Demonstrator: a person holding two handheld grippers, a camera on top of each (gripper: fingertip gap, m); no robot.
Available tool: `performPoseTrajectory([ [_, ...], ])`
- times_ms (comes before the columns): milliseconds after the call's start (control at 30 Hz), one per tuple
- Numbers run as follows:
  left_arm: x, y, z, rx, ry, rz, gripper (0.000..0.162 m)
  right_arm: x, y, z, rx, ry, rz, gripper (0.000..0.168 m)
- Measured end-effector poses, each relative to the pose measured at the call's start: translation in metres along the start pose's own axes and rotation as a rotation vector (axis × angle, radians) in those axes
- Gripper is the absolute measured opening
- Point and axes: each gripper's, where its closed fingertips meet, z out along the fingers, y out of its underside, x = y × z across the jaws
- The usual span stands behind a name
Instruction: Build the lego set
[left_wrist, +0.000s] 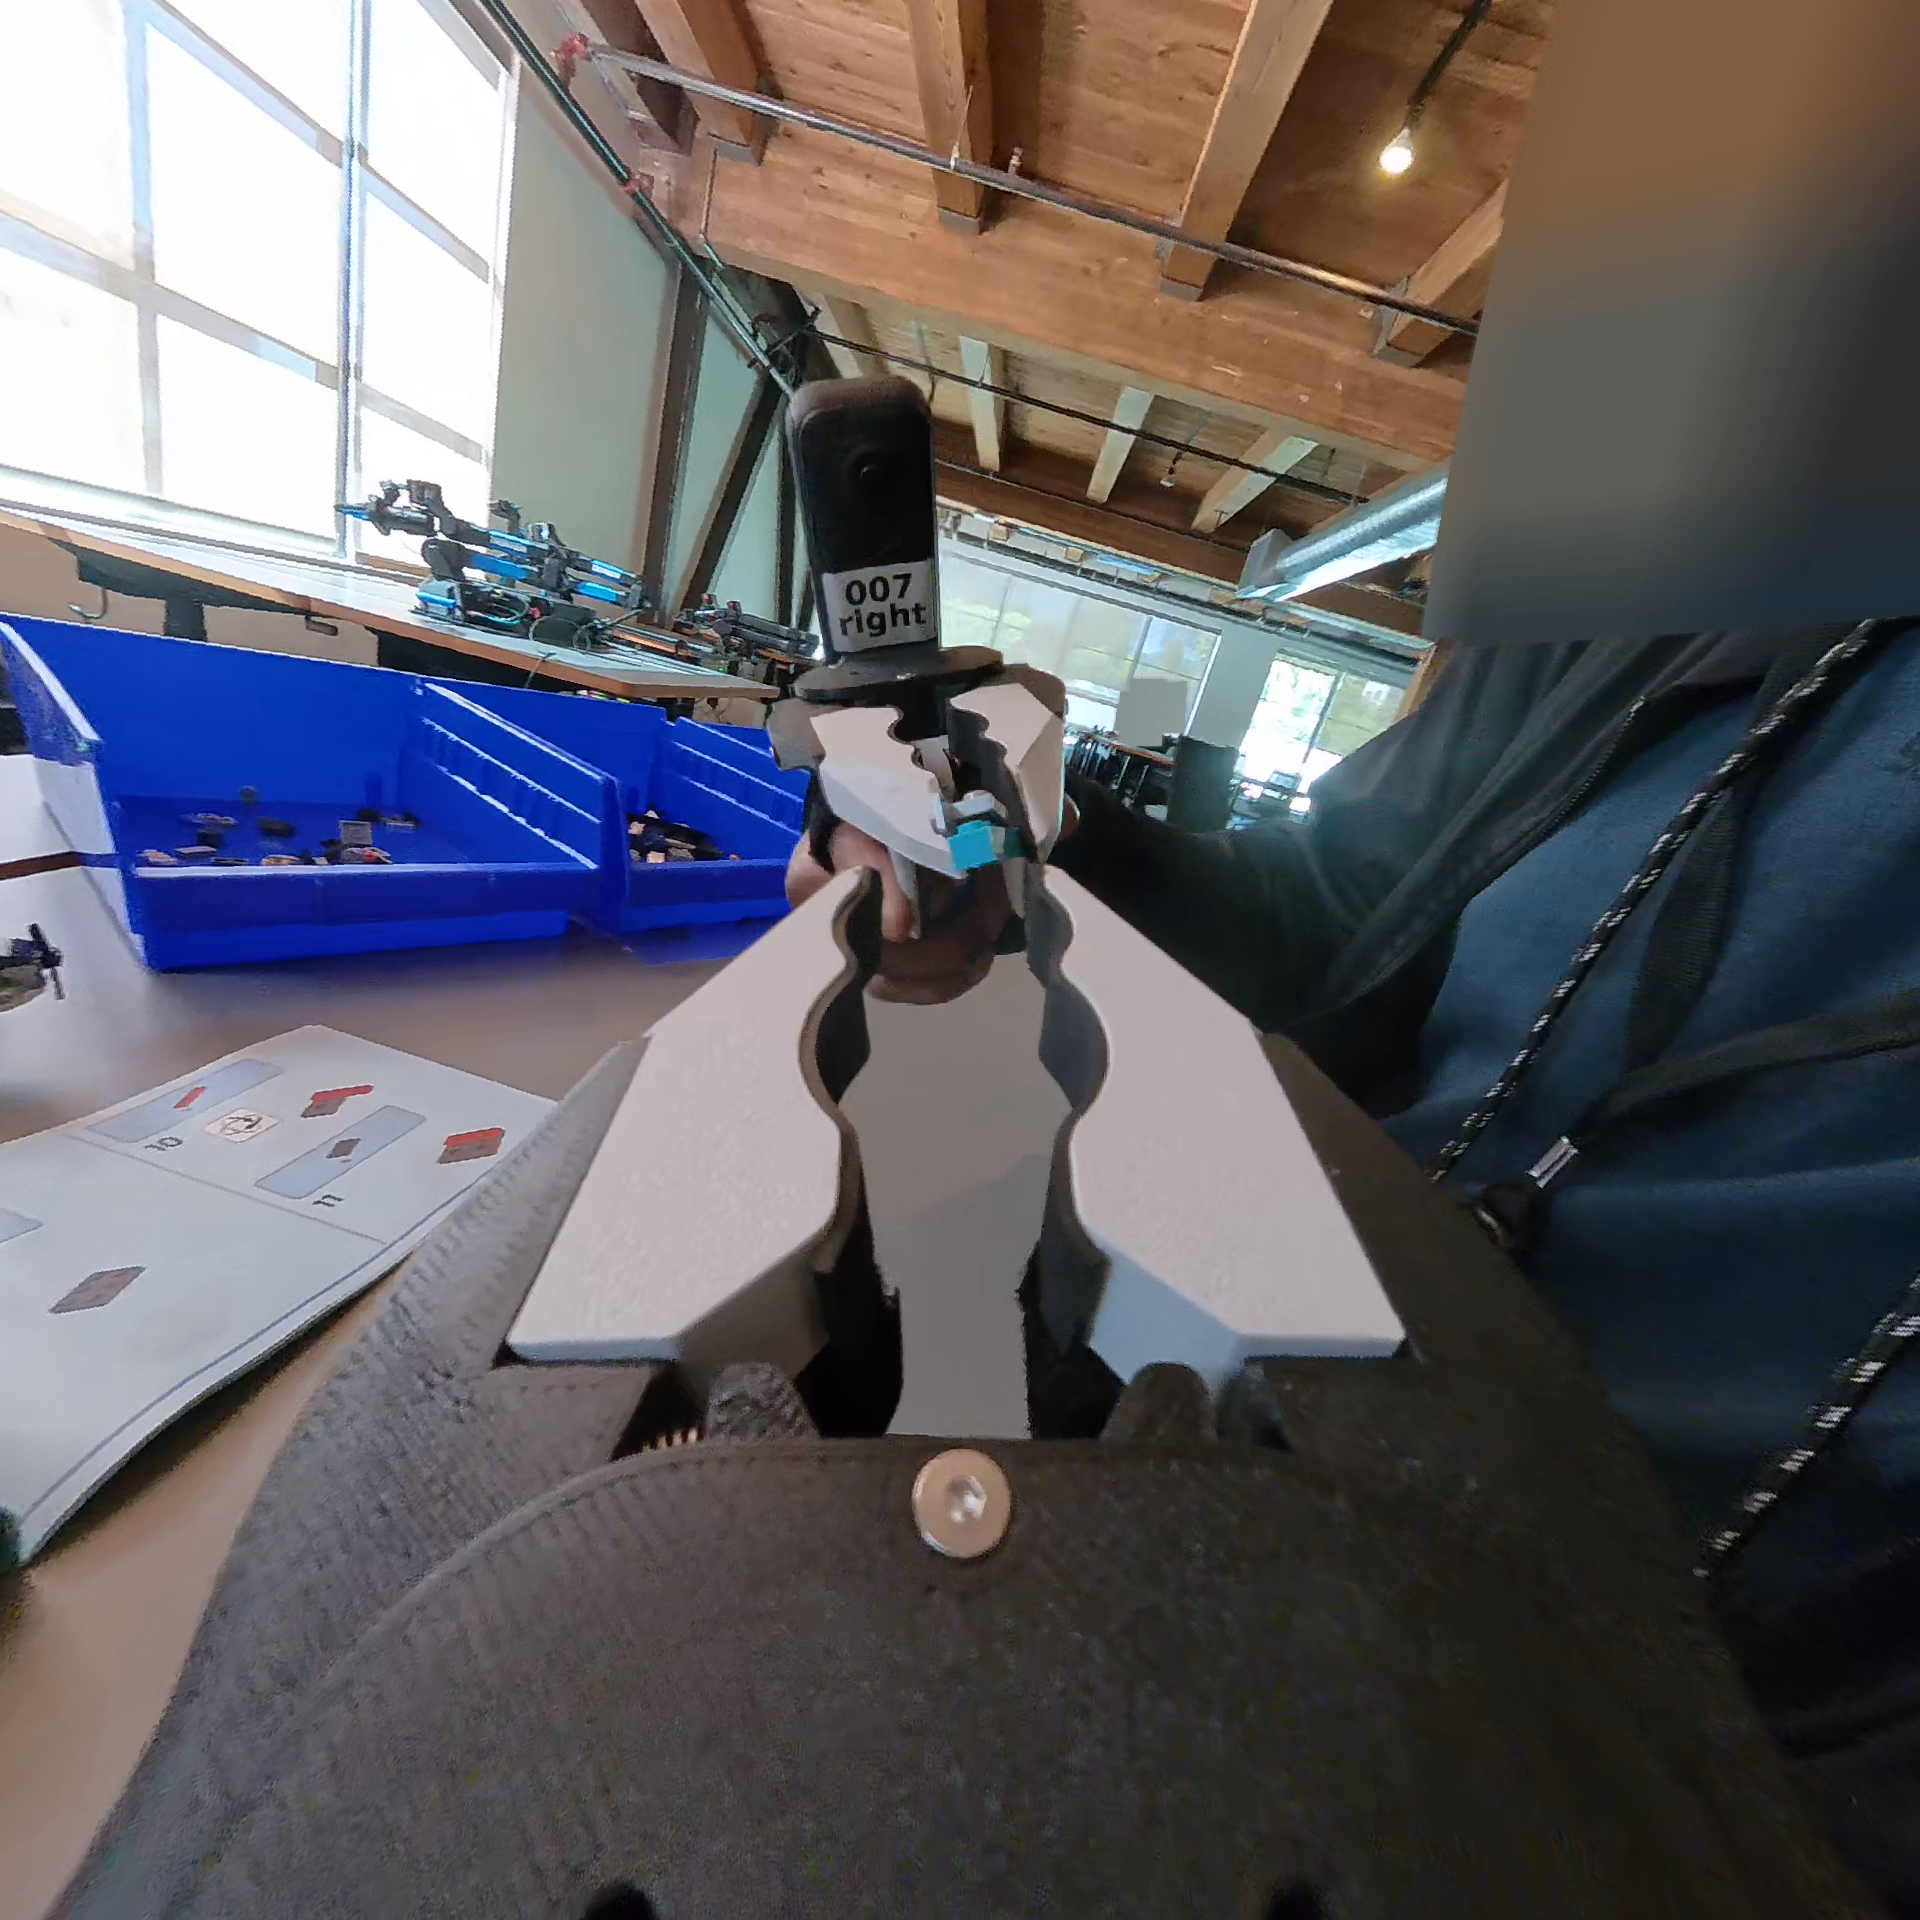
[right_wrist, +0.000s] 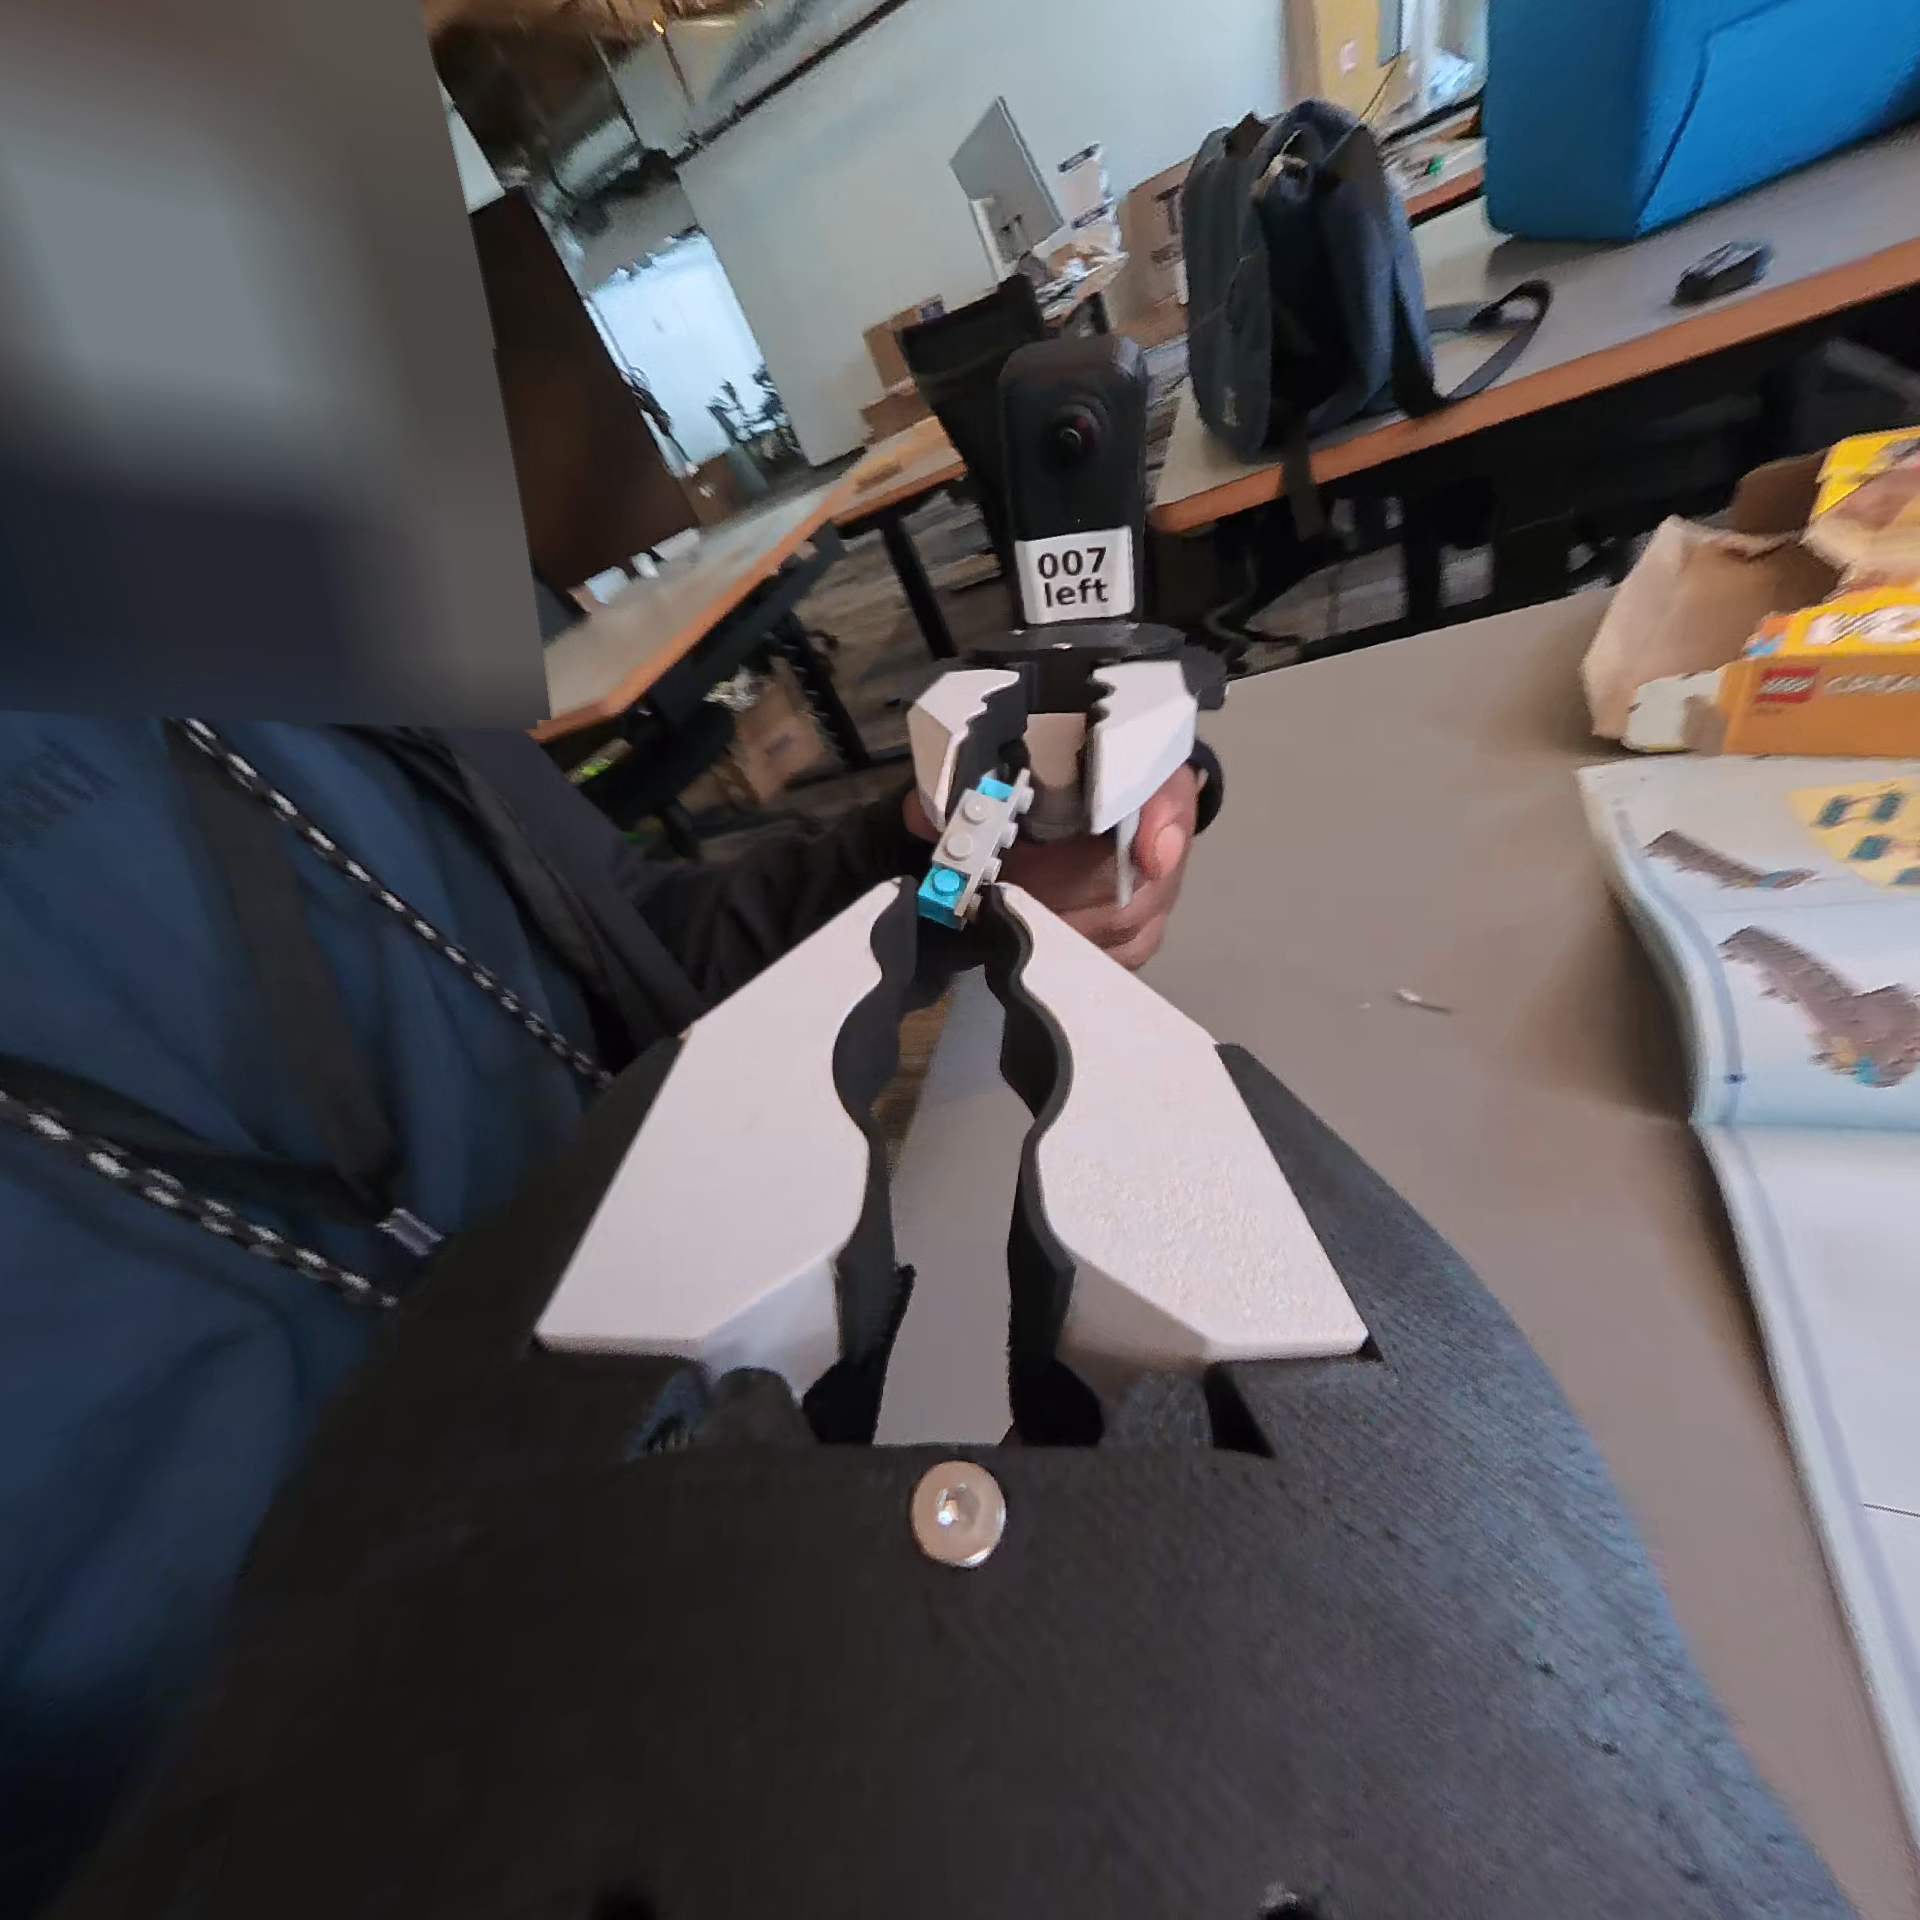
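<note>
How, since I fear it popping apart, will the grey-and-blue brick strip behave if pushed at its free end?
Likely stiff and light: the brick strip juts straight from the right claw, gripped at one end only. A push there may pivot it in the grip. Its small clipped-on pieces might pop off.

Printed labels, step numbers and a brand logo

A white label (left_wrist: 883, 608) with a number and a word sits on the black camera (left_wrist: 862, 488) at centre. A matching label (right_wrist: 1075, 579) sits on the second camera (right_wrist: 1075, 436). The instruction booklet (left_wrist: 208, 1195) at lower left bears step numbers. The yellow box (right_wrist: 1829, 675) at right bears a brand logo.
</note>
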Motion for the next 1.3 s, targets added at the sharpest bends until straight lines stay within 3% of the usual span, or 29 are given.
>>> performPoseTrajectory([
  [467,0.002,0.011,0.011,-0.111,-0.117,0.357,0.042,-0.006,0.011,0.001,-0.118,-0.102,0.216,0.012],
  [633,0.008,0.019,0.019,-0.134,-0.074,0.381,0.04,-0.014,0.013,0.003,-0.138,-0.151,0.235,0.011],
  [800,0.016,0.017,0.023,-0.112,-0.025,0.388,0.018,-0.02,0.013,0.002,-0.141,-0.193,0.252,0.011],
  [1300,0.023,0.008,0.024,-0.05,0.006,0.386,0.019,-0.028,0.009,0.003,-0.129,-0.289,0.323,0.011],
])
